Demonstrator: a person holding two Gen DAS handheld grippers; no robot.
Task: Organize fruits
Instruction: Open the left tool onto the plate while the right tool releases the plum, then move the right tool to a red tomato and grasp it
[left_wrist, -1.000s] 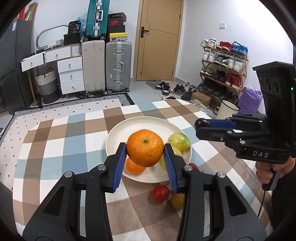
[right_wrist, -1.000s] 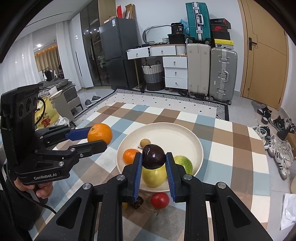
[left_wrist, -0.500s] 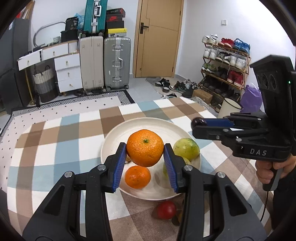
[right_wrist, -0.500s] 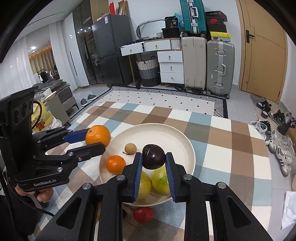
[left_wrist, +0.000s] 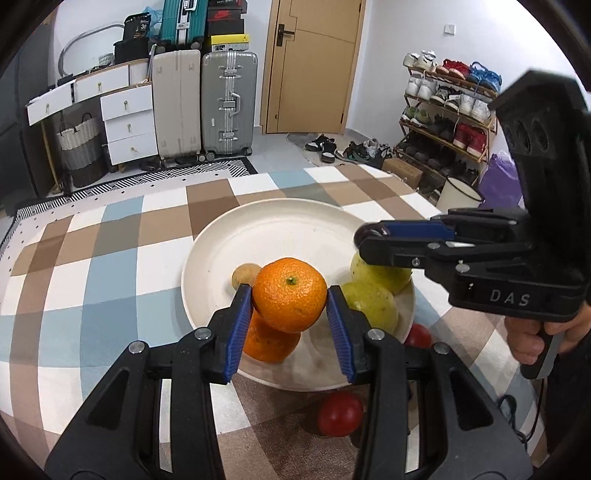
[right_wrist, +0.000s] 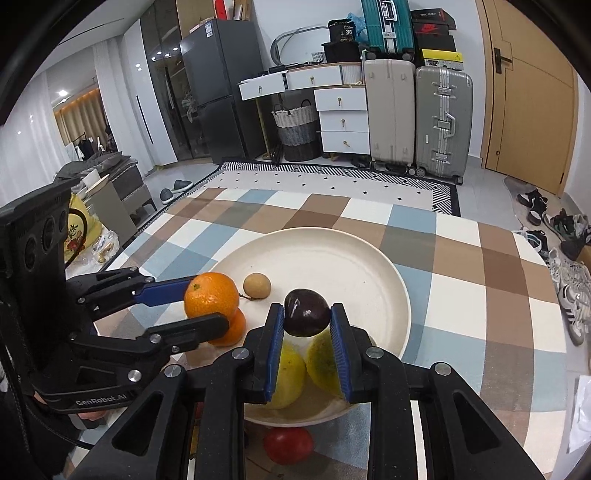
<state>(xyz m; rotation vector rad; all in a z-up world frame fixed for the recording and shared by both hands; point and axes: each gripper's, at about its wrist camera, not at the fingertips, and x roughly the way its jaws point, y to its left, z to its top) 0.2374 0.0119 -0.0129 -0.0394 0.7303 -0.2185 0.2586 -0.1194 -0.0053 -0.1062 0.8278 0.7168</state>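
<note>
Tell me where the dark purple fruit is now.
The dark purple fruit is clamped in the right claw, held over the near side of the cream plate, above two yellow-green fruits.

White walls enclose the room. A wooden door (left_wrist: 312, 66) stands beside two upright suitcases (left_wrist: 205, 103) and white drawers (right_wrist: 341, 120). A shoe rack (left_wrist: 447, 110) lines the right wall; a dark fridge (right_wrist: 212, 96) stands left. A patterned rug (right_wrist: 332, 184) covers the pale floor.

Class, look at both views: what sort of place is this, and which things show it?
Probably a lived-in home: a shoe rack by the door, suitcases, a fridge and a drawer unit.
</note>
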